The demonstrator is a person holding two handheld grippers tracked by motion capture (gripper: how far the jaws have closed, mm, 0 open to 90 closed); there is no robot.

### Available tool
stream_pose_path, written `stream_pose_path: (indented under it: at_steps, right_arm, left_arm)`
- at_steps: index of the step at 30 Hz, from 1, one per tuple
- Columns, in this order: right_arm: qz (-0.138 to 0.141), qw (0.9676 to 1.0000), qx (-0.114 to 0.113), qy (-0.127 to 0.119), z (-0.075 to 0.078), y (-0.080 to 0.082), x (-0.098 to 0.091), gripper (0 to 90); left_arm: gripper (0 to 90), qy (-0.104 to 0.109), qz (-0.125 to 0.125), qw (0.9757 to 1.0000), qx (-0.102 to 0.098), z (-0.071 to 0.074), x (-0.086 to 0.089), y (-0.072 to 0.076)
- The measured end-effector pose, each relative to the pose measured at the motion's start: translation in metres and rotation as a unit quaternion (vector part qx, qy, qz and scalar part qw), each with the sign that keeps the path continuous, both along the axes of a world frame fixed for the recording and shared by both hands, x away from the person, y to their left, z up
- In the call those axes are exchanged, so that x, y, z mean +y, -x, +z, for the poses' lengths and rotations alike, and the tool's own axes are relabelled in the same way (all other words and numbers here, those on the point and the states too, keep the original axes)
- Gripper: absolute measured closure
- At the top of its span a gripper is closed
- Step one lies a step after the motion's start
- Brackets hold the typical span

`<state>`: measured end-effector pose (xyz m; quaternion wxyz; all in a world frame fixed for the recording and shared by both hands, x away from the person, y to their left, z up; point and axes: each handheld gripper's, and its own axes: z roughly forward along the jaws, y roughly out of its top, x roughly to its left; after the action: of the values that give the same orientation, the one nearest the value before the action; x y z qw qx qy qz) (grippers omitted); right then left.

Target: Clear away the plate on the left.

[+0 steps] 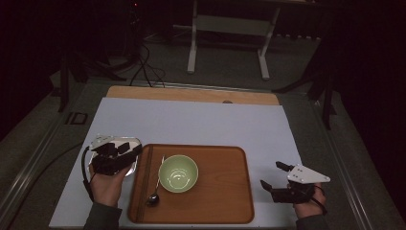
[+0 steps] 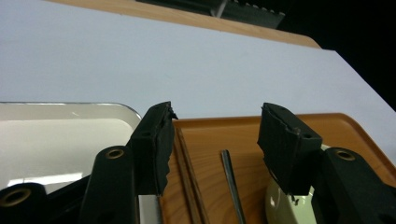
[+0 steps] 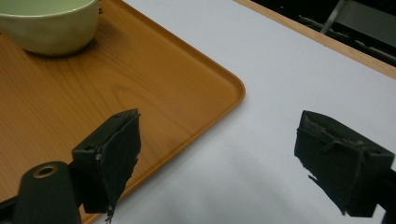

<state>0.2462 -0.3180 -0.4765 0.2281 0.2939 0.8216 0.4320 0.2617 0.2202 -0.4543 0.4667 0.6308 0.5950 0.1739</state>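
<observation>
While my left gripper (image 1: 125,152) hovers over the seam between the metal tray (image 1: 98,142) and the wooden tray (image 1: 225,191), its jaws stand apart, clamping nothing; the chopsticks (image 2: 187,172) and spoon (image 1: 154,195) lie below the gap. I keep my right gripper (image 1: 273,175) low over the white mat (image 1: 201,122), beside the wooden tray, jaws wide, empty. The green bowl (image 1: 178,172) sits mid-tray. My left hand hides much of the metal tray; the dim background is hard to read.

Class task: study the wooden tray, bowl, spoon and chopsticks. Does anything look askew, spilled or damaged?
Nothing stands out. The green bowl sits upright and empty on the wooden tray, the spoon and chopsticks lie neatly along its left side, and no spill shows.
</observation>
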Motion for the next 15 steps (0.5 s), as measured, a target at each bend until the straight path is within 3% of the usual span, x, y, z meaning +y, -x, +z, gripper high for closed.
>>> stream_pose_path:
  at_steps: [11, 15]
  right_arm:
    - [0.0, 1.0, 0.0, 0.001, 0.0, 0.0, 0.001, 14.4]
    - [0.0, 1.0, 0.0, 0.0, 0.0, 0.0, 0.0, 14.4]
  left_arm:
    - [44.6, 0.015, 0.017, 0.9997, -0.002, 0.001, 0.019, -0.001]
    - [42.7, 0.02, 0.012, 0.9997, 0.004, 0.0, 0.028, -0.004]
